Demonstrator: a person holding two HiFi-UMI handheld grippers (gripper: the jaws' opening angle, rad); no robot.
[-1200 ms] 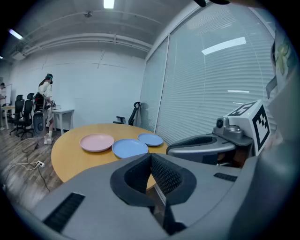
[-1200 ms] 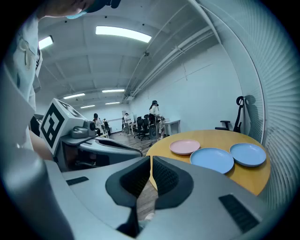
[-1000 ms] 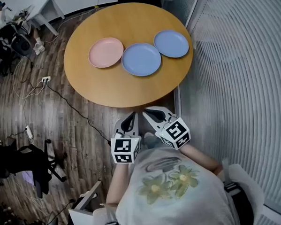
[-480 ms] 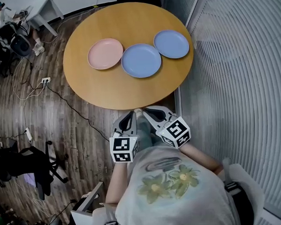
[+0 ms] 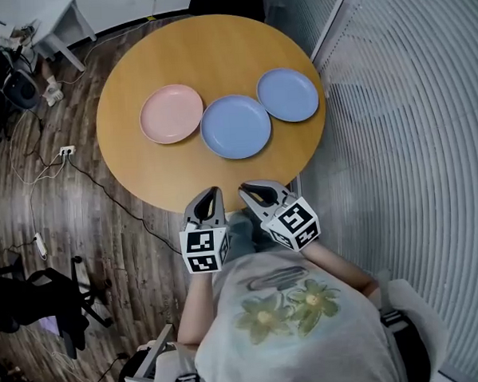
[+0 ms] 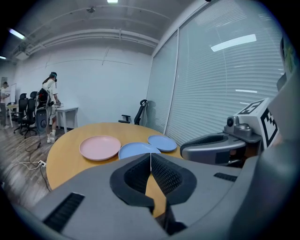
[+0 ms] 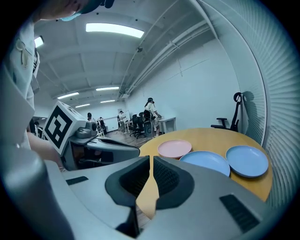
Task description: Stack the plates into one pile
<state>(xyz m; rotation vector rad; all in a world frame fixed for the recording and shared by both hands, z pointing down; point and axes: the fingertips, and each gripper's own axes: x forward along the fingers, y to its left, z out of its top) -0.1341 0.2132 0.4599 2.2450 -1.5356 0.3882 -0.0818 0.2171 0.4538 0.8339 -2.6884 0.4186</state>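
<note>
The left hand-held gripper and right hand-held gripper (both closed, empty) have been brought to the 6 o'clock edge of the round wooden tabletop. The round pink plastic plate and two round blue plastic plates lie unstacked.

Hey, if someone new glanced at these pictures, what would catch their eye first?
Three plates lie side by side on the round wooden table: a pink plate on the left, a blue plate in the middle and a second blue plate on the right, none stacked. Short of the table's near edge, the left gripper and right gripper hover shut and empty.
</note>
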